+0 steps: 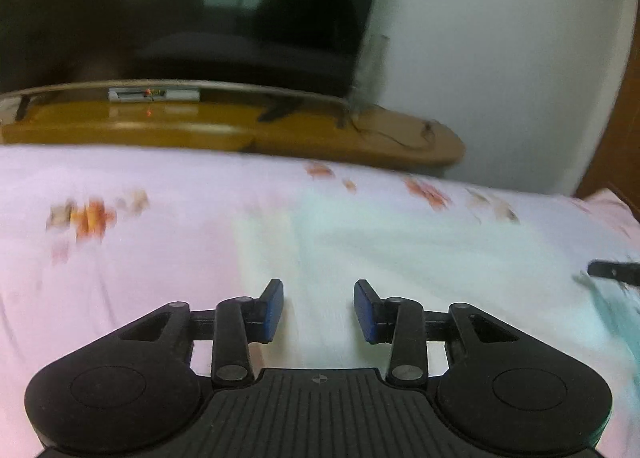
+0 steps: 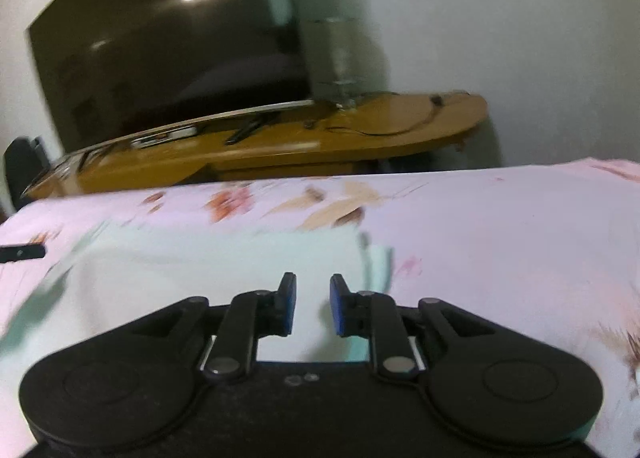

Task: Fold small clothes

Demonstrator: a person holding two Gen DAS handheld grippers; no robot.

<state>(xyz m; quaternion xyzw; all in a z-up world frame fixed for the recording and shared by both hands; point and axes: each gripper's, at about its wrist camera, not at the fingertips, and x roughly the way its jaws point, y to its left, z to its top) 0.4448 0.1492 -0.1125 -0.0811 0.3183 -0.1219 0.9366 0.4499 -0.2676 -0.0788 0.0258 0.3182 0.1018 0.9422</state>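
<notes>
A pale mint-green garment (image 1: pixel 400 242) lies flat on the pink flowered bed sheet (image 1: pixel 120 258); it also shows in the right wrist view (image 2: pixel 200 258). My left gripper (image 1: pixel 319 310) is open and empty just above the garment's left part. My right gripper (image 2: pixel 313 308) is open and empty above the garment near its right edge. A tip of the right gripper shows at the right edge of the left wrist view (image 1: pixel 614 270); a tip of the left gripper shows at the left edge of the right wrist view (image 2: pixel 22 252). Both views are blurred.
Beyond the bed's far edge stands a yellow-brown wooden TV bench (image 1: pixel 240 130) with a large dark TV (image 1: pixel 180 10) on it, against a white wall (image 1: pixel 500 38). The bench (image 2: pixel 360 126) and TV (image 2: pixel 160 50) also show in the right wrist view.
</notes>
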